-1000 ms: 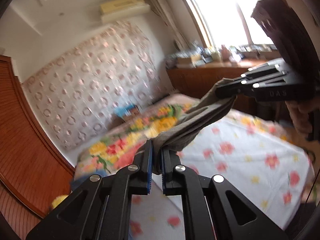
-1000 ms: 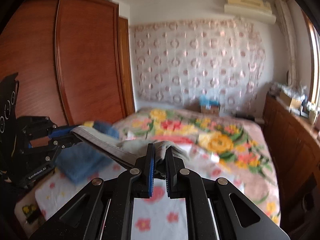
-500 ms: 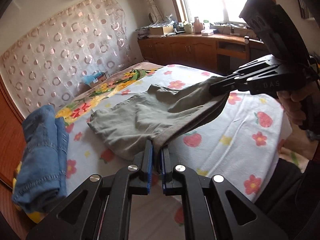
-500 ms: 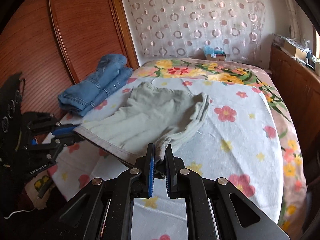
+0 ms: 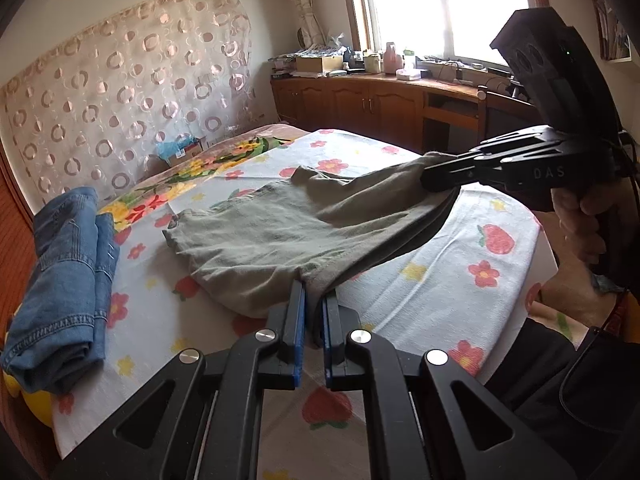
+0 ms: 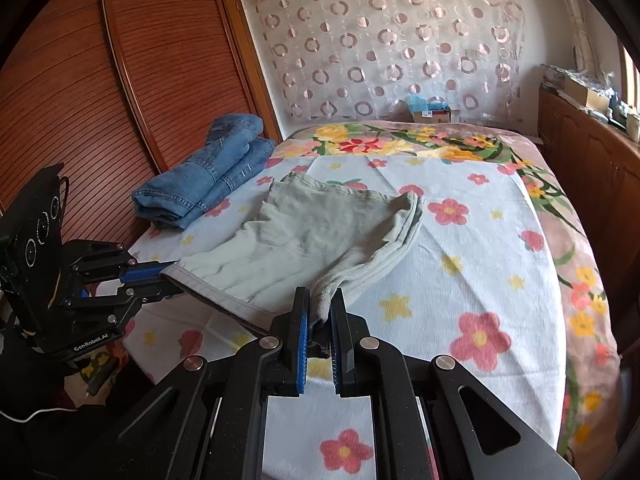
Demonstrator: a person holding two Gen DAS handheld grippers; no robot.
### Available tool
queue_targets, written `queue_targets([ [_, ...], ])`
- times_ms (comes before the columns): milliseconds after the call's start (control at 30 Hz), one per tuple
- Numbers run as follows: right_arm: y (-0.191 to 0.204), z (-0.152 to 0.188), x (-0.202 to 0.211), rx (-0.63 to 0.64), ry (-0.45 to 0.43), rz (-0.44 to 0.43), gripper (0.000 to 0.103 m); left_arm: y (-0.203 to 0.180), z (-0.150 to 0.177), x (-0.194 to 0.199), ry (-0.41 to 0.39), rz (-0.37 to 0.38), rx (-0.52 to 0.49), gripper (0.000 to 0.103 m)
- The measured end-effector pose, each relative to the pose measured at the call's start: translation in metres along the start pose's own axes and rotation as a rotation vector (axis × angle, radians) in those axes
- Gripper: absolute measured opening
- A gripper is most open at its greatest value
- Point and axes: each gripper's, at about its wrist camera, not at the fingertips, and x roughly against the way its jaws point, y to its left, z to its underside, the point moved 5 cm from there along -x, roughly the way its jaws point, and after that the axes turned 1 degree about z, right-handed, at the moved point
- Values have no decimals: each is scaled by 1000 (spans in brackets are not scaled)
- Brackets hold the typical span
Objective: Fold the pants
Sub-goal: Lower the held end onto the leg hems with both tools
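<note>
Pants [image 6: 320, 236] on bed [image 6: 480, 280], right of jeans [image 6: 208, 176]

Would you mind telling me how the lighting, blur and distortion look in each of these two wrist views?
Left wrist view: the window is blown out white, the bed bows in the fisheye, and the grey pants look sharp. Right wrist view: even light, no glare, the wardrobe doors curve, and the corners go black.

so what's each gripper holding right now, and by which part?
Both hold the grey-green pants by the near edge: left gripper pinches one corner, right gripper the other. The far part lies on the bed.
</note>
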Motion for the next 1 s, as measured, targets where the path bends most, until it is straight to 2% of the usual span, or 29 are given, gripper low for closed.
queue_targets([
  [167, -3, -8, -6, -2, 7, 2, 9, 5, 0, -7, 13, 7, -3, 8],
  [533, -23, -37, -37, -14, -5, 8, 9, 30, -22, -34, 22, 14, 2, 8],
  [1000, -50, -76, -105, -49, 30, -11, 9, 83, -48, -88, 60, 20, 41, 8],
])
